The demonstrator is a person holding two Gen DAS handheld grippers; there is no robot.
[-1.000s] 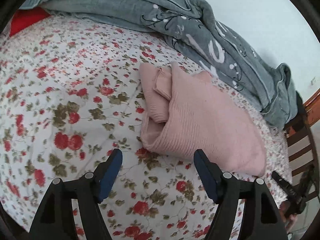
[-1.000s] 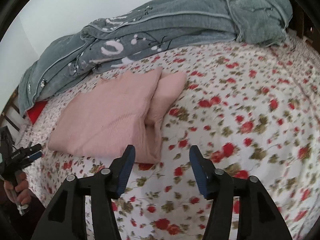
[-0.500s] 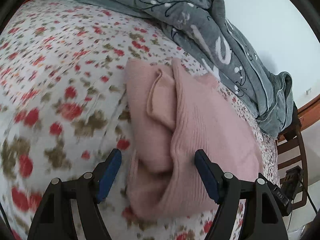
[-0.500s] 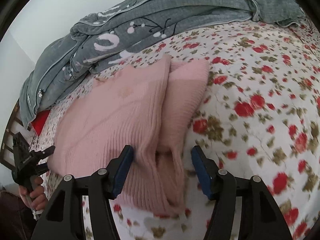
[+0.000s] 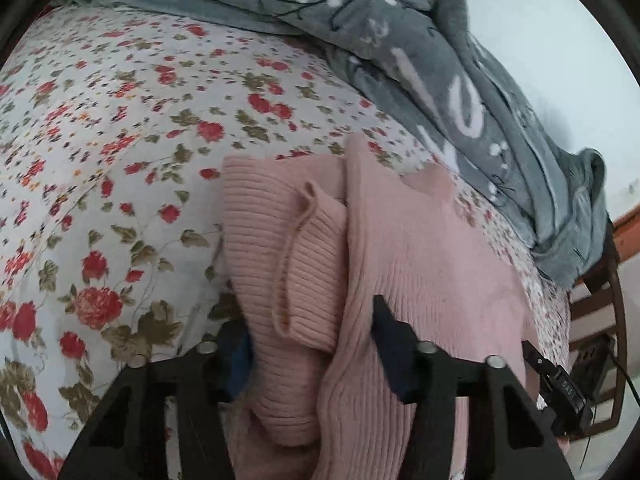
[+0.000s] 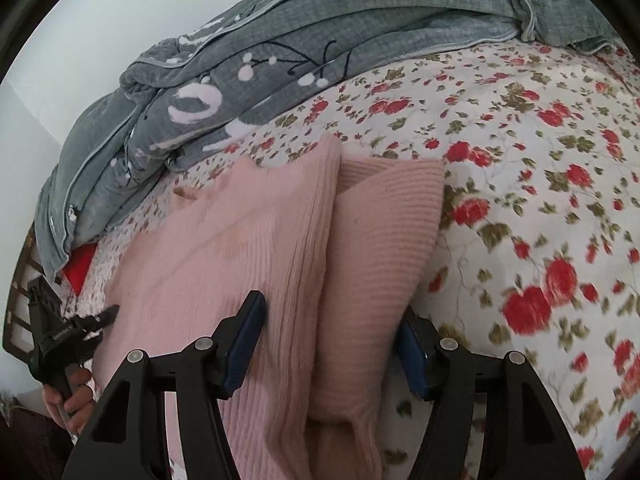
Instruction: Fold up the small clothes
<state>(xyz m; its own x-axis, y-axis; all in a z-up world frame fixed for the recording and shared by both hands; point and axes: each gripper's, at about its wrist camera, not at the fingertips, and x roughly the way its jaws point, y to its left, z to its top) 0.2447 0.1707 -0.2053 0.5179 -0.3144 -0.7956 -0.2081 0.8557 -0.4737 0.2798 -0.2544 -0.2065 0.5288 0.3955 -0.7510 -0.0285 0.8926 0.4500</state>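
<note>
A folded pink knit sweater (image 5: pixel 420 248) lies on the floral bed sheet (image 5: pixel 120 160). My left gripper (image 5: pixel 310 344) is down at its near end. Its jaws are closing, and the pads press a bunched ridge of the sweater and a folded sleeve (image 5: pixel 304 264). In the right wrist view the sweater (image 6: pixel 240 240) fills the gap of my right gripper (image 6: pixel 328 340). Those jaws are closing too, one finger resting on the body and the other beside the sleeve (image 6: pixel 380 240), with the fabric lying loose between them.
A grey blanket (image 5: pixel 440 80) is heaped along the far side of the bed by the wall, also seen as the blanket (image 6: pixel 280 40). A wooden slatted frame (image 5: pixel 596 320) stands at the bed's end. A hand (image 6: pixel 72 396) holding the other gripper shows at the left edge.
Both grippers have come forward and down from the bare sheet onto the sweater's end. The left jaws have narrowed clearly around the fabric; the right jaws narrowed a little.
</note>
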